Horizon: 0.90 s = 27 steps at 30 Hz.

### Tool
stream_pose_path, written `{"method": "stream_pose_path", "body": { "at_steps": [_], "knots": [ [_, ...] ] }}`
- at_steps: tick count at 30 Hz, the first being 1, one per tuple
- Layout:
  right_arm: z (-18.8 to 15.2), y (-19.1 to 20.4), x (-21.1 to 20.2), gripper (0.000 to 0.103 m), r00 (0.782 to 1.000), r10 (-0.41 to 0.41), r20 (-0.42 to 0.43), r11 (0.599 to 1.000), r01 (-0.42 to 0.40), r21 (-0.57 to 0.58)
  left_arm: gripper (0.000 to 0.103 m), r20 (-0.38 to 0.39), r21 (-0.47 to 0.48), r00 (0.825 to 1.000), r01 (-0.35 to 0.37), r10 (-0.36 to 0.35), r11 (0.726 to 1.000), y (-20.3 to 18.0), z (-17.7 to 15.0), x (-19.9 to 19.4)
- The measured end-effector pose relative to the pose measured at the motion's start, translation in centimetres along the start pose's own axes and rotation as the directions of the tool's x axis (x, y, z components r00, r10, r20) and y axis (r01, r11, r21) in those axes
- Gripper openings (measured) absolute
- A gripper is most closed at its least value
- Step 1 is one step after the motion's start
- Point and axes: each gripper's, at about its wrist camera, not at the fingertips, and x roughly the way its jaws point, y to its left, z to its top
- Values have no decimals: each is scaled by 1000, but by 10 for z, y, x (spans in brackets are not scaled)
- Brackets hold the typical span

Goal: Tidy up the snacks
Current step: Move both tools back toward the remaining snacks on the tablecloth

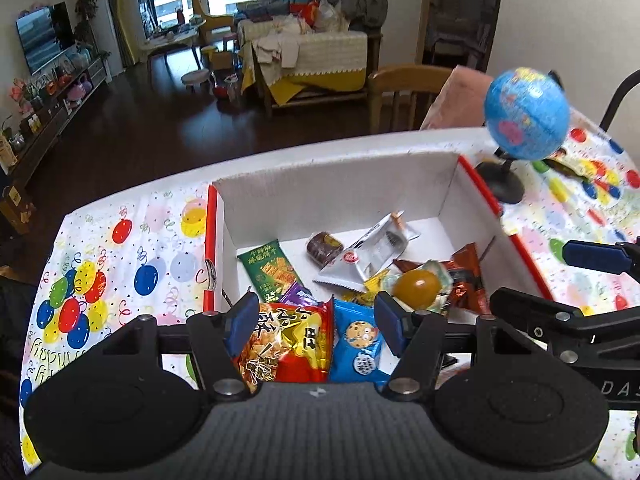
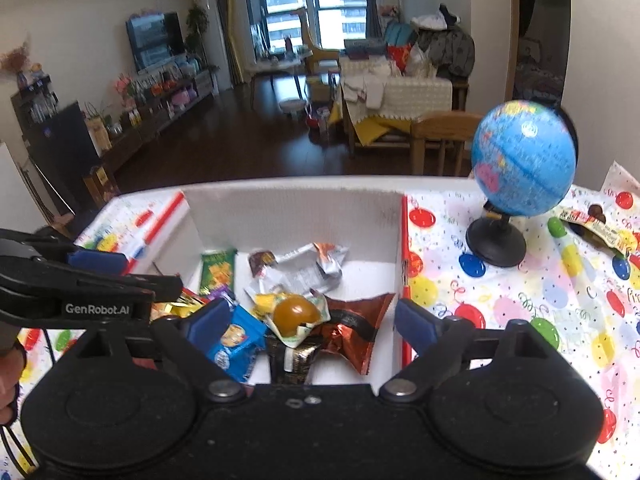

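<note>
A white cardboard box (image 1: 340,200) with red edges stands on the balloon tablecloth and holds several snacks. Among them are a green cracker pack (image 1: 274,270), a silver packet (image 1: 368,256), an orange jelly cup (image 1: 416,289), a red chip bag (image 1: 292,344) and a blue cookie packet (image 1: 358,344). My left gripper (image 1: 316,320) hangs open over the box's near left part, above the chip bag and cookie packet, its pads apart from them. My right gripper (image 2: 312,320) is open above the jelly cup (image 2: 296,314) and a brown foil packet (image 2: 360,332). The two grippers are side by side.
A blue globe (image 2: 524,158) on a black stand sits right of the box (image 2: 296,216). Behind the globe a loose snack wrapper (image 2: 596,228) lies on the tablecloth (image 2: 520,300). A wooden chair (image 1: 404,88) stands past the table's far edge.
</note>
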Motion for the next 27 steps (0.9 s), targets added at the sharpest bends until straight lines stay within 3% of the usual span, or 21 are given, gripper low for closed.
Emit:
{"method": "stream_pose_path", "body": {
  "at_steps": [3,10,14,16,19,27],
  "knots": [
    [0,4,-15,90,1000,9,28,1000,-9,-2,70,27,2,1000,17,-17,1000,-1,-3,-17],
    [-7,14,-49,91,995,50,88,999,-50,1,72,77,-2,996,55,-55,998,0,-13,-54],
    [-13,17,-67,92,992,55,114,998,-56,4,79,100,-11,992,85,-83,996,3,-23,-72],
    [-16,19,-75,93,991,55,126,998,-57,14,82,104,-14,990,95,-93,995,5,-29,-80],
    [-25,23,-88,103,987,45,153,998,-50,28,83,104,-15,989,110,-107,994,6,-39,-89],
    [-57,37,-108,103,981,45,188,999,-48,15,95,112,18,985,131,-132,991,7,-76,-107]
  ]
}}
